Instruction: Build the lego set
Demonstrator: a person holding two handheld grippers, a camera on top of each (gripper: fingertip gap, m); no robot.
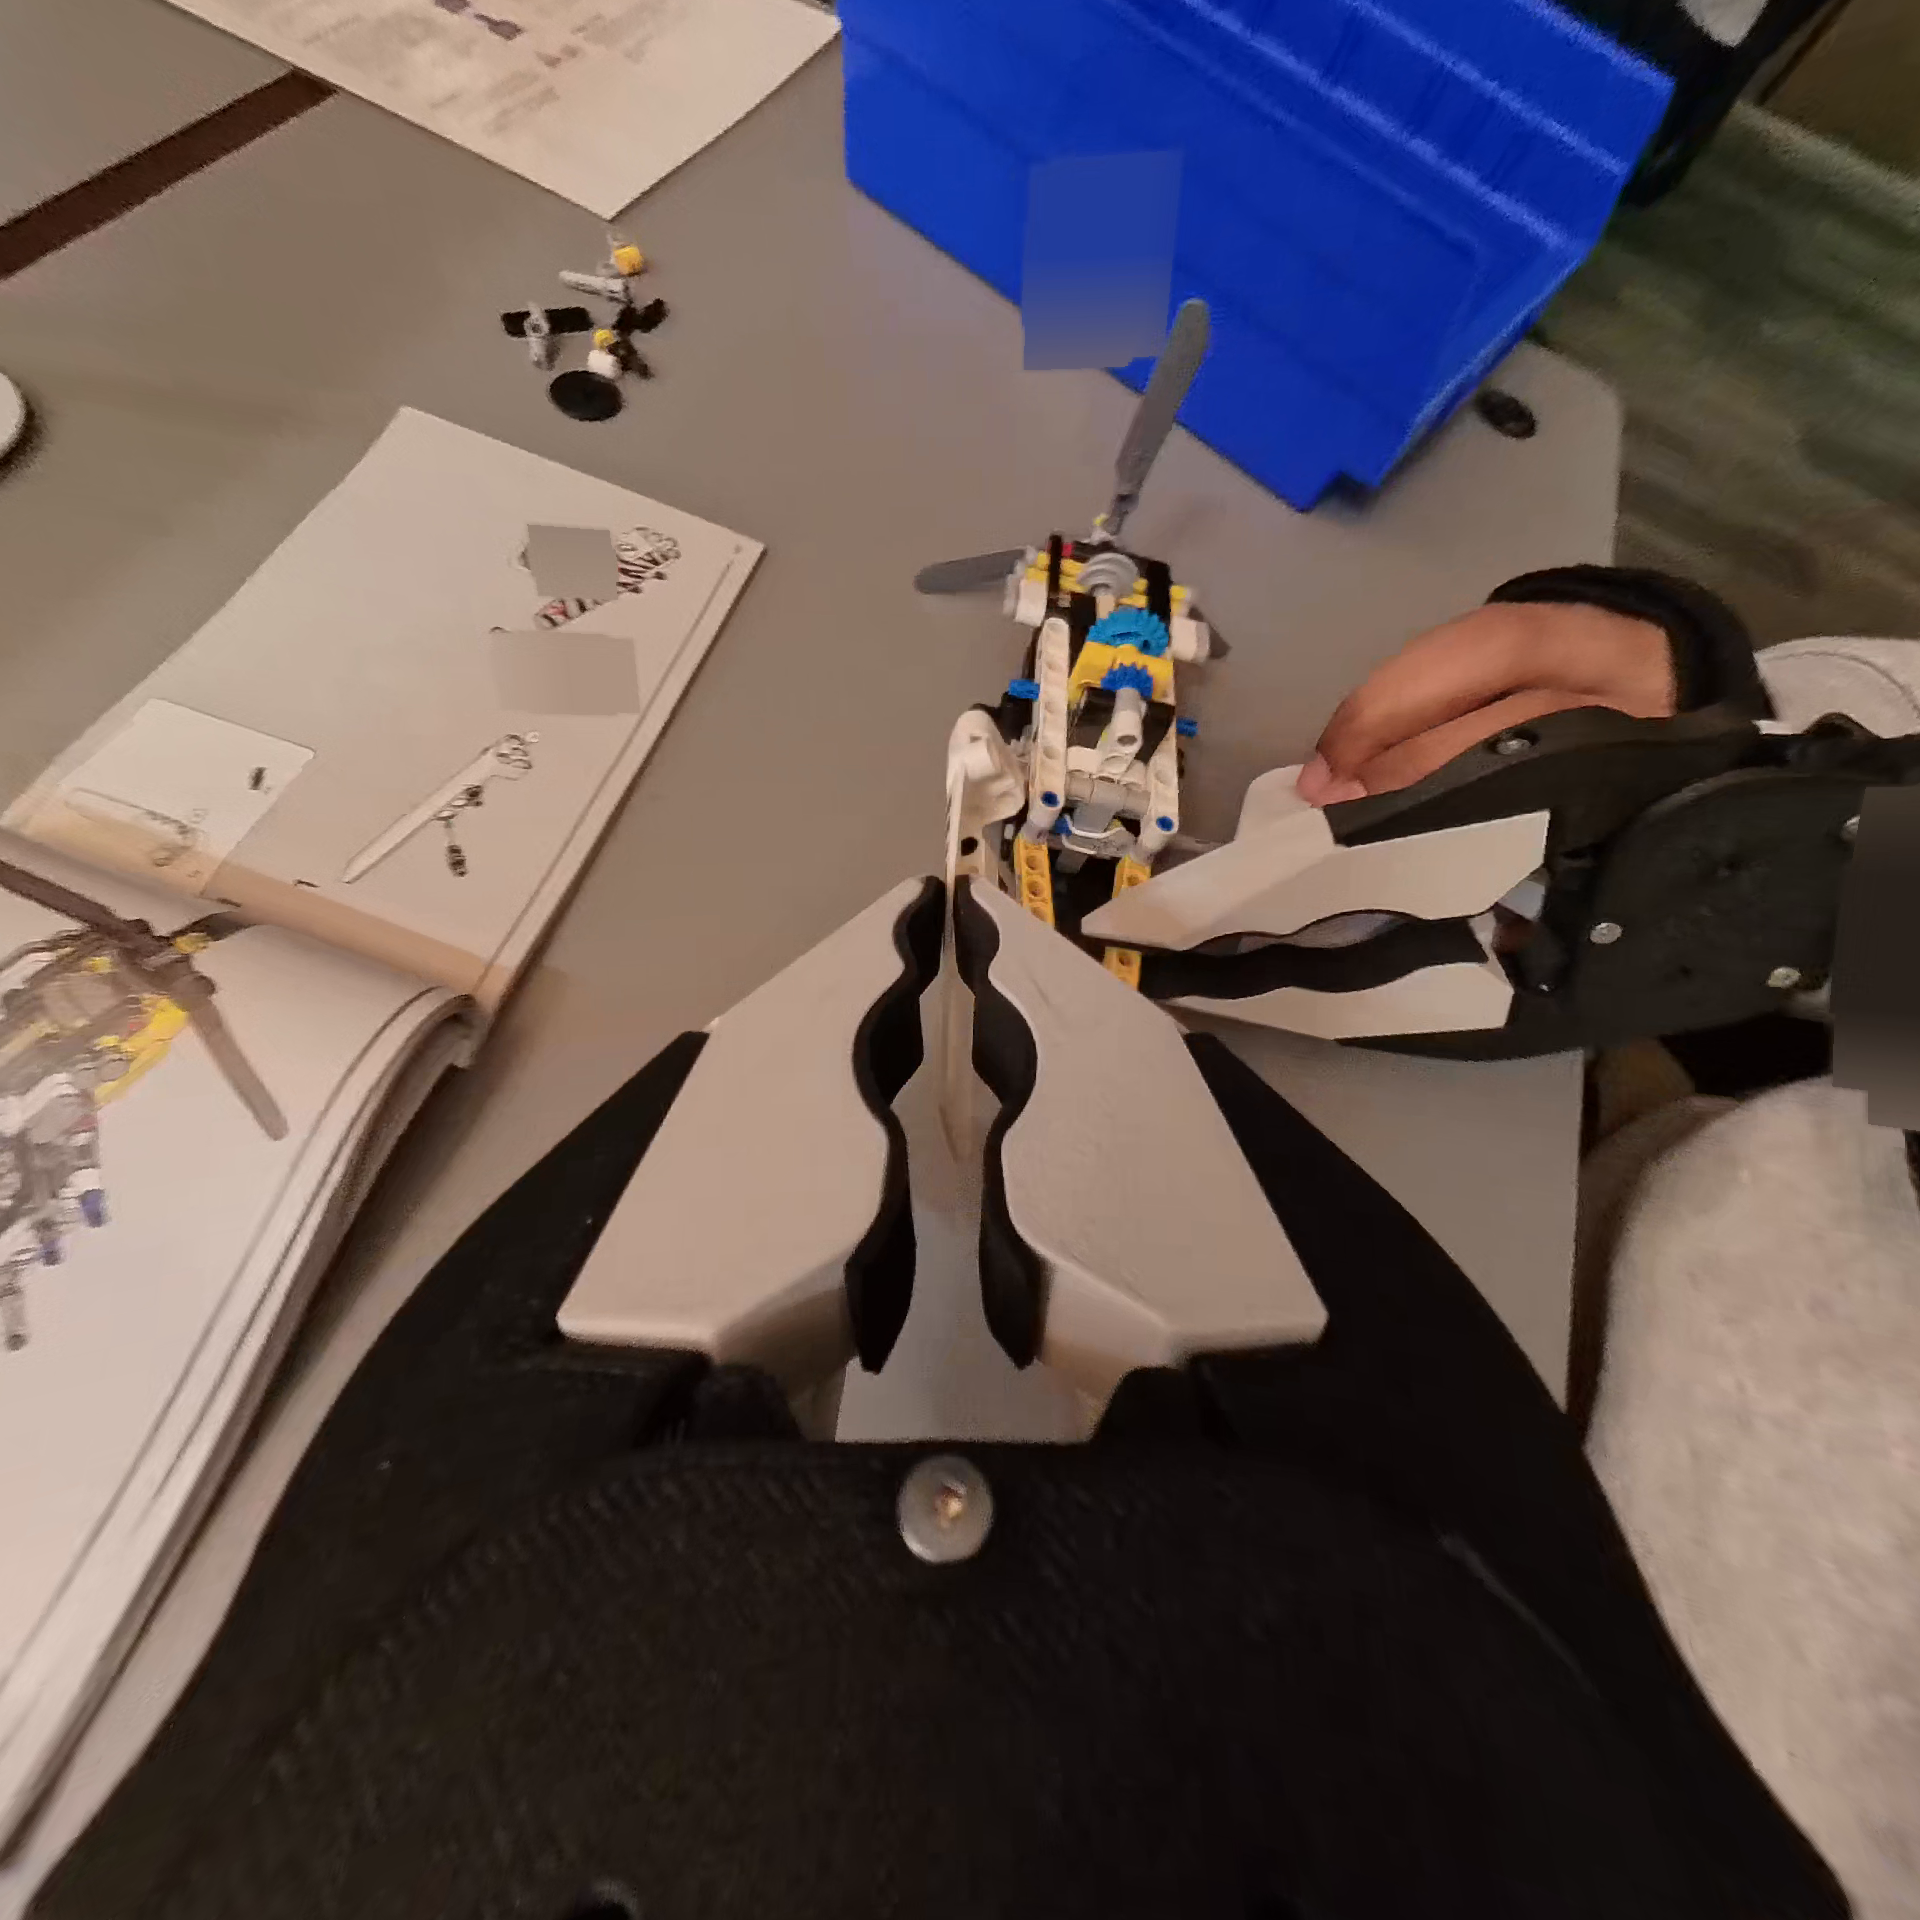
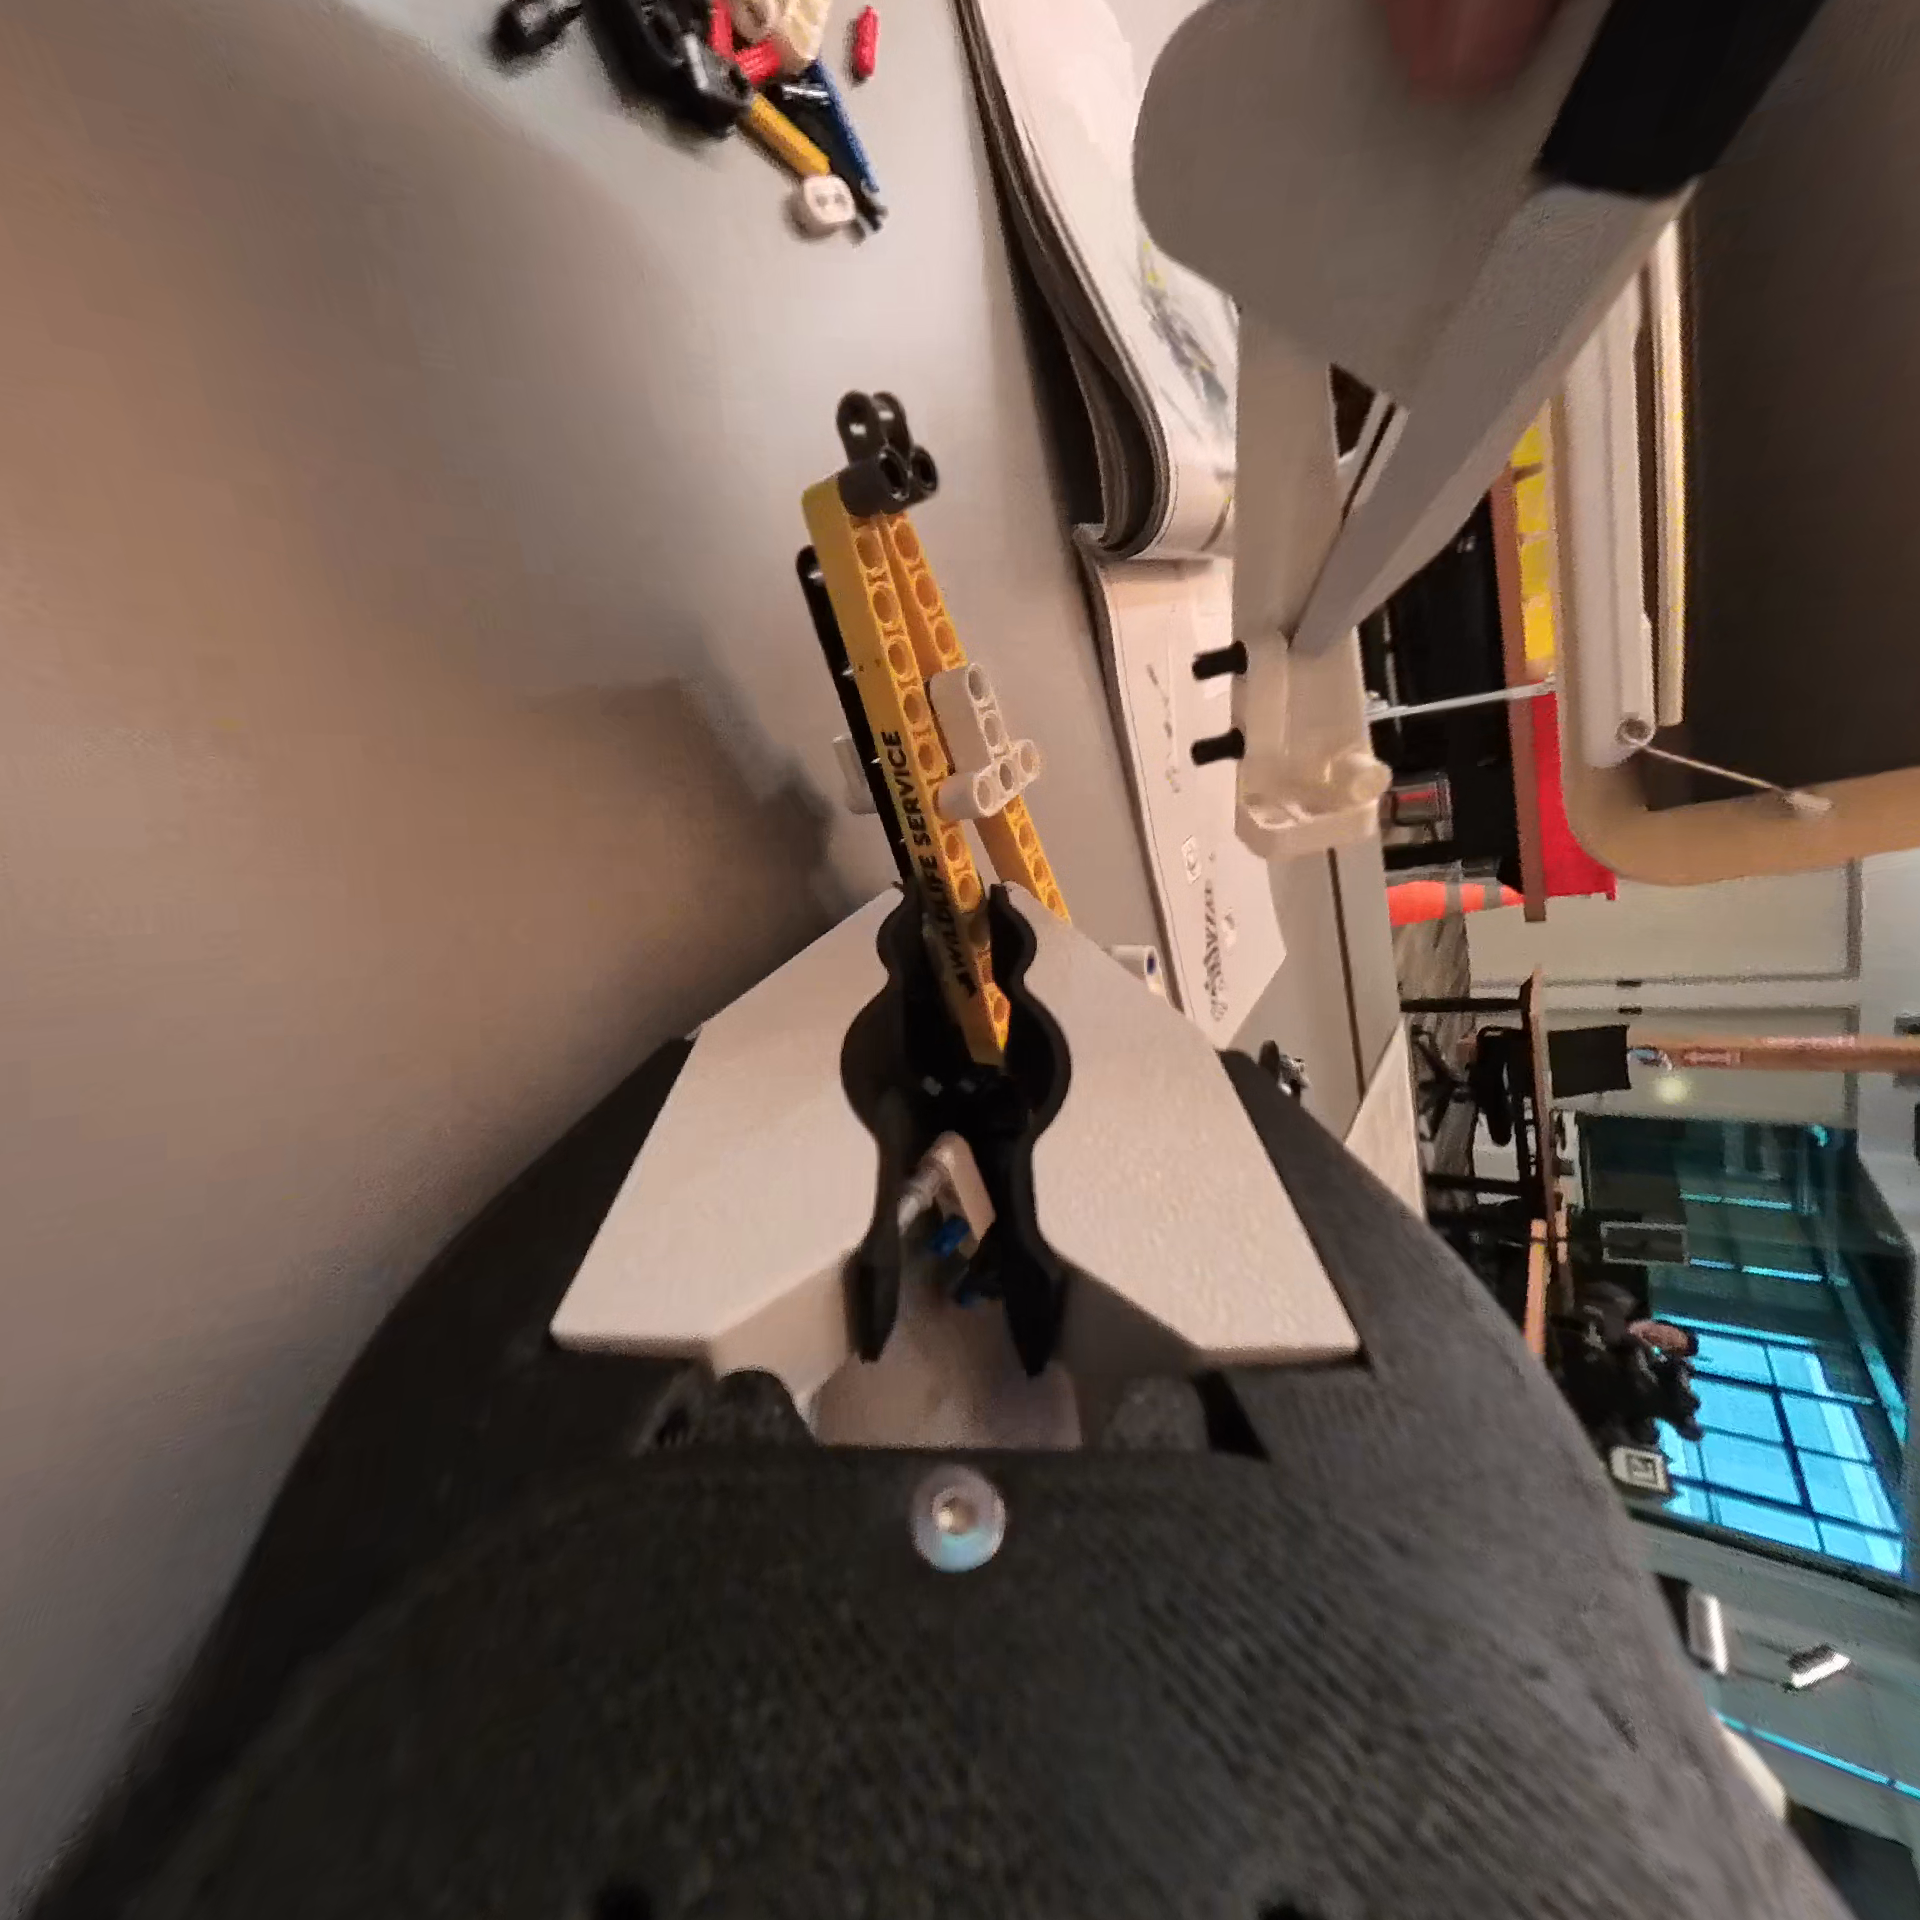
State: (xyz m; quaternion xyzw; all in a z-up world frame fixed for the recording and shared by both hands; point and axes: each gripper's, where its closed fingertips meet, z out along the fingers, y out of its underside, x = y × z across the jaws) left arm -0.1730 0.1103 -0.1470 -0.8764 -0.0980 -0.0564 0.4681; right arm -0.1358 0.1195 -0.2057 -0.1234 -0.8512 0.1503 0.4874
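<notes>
The lego model (image 1: 1101, 707), a yellow, white and black helicopter with grey rotor blades, lies on the grey table (image 1: 810, 416). My left gripper (image 1: 951, 888) is shut on a thin white panel piece (image 1: 977, 769) and holds it against the model's left side. My right gripper (image 1: 1122, 961) comes in from the right. In the right wrist view it (image 2: 951, 914) is shut on the model's yellow tail beam (image 2: 904, 675). That view also shows the white panel (image 2: 1299, 748), with two black pins, held in the left gripper's fingers (image 2: 1351, 343), a little apart from the yellow beams.
An open instruction booklet (image 1: 416, 727) lies to the left. A blue bin (image 1: 1247, 208) stands behind the model. Loose small parts (image 1: 592, 322) lie at the back, more show in the right wrist view (image 2: 769, 104). A person's hand (image 1: 1507, 686) grips the right tool. My right fingertips sit around 7 cm from my left ones.
</notes>
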